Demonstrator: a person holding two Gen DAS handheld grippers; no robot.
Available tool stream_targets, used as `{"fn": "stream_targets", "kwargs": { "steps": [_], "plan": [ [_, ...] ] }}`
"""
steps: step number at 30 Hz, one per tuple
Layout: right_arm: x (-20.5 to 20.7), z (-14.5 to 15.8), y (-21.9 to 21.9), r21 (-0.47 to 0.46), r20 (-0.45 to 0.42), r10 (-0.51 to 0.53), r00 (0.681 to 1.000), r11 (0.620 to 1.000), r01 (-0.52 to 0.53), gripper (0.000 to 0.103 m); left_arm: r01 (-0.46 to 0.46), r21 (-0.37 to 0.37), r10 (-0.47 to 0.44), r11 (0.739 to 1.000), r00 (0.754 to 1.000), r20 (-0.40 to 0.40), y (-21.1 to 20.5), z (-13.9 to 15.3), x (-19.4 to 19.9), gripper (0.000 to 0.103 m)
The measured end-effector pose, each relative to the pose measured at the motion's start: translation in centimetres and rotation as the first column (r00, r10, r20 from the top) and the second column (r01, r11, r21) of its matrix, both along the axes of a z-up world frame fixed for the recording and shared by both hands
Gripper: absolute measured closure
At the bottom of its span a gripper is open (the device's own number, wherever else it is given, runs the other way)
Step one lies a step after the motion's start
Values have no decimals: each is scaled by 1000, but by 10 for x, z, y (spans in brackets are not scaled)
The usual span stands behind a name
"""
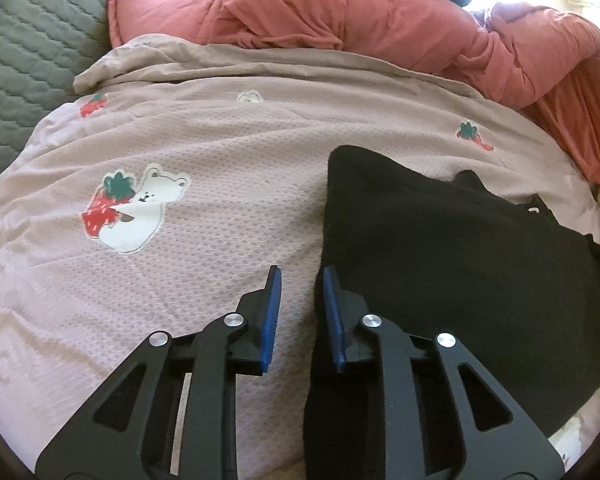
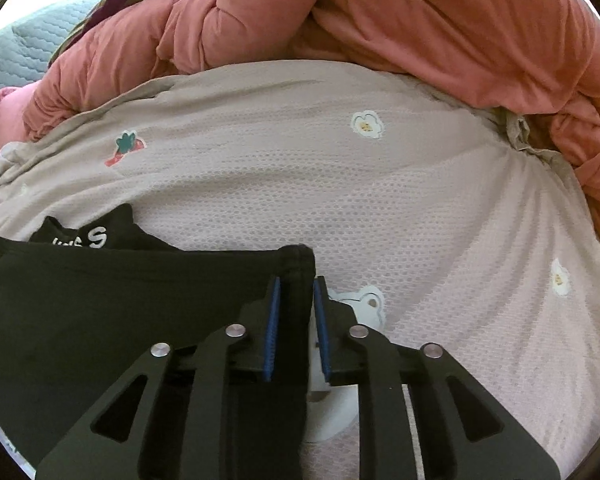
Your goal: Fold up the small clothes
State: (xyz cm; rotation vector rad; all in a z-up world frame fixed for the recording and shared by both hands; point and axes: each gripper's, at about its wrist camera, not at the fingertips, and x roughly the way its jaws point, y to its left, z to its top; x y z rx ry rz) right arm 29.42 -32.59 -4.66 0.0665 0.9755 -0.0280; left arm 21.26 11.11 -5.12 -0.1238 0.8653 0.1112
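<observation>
- One pink bedspread (image 1: 228, 152), bear and strawberry prints
- One black garment (image 1: 460, 248) lies flat on it, long axis running between both grippers
- Left gripper (image 1: 302, 280): narrow gap over the garment's edge, nothing pinched
- Right gripper (image 2: 296, 284): narrow, hem between its pads; whether pinched, cannot tell

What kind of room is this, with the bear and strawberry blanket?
Most likely a bedroom, on a bed. A pale pink blanket printed with bears and strawberries is spread out, a rumpled salmon-red comforter is heaped behind it, and a grey quilted pad lies underneath. A small black garment lies on top, for folding.
</observation>
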Motion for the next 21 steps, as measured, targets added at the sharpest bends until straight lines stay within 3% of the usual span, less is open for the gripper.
{"fn": "stream_targets", "kwargs": {
  "steps": [2, 12, 21],
  "plan": [
    [-7, 4, -4, 39, -4, -20, 1000, 999, 20, 74, -12, -1, 12, 1000, 1000, 2, 0, 3, -4, 88],
    [-52, 38, 2, 78, 78, 18, 997, 997, -25, 61, -9, -8, 10, 1000, 999, 51, -3, 21, -24, 83],
    [-95, 54, 14, 74, 128, 58, 990, 995, -67, 61, 15, -40, -13, 999, 998, 56, -15, 26, -41, 71]
  ]
}}
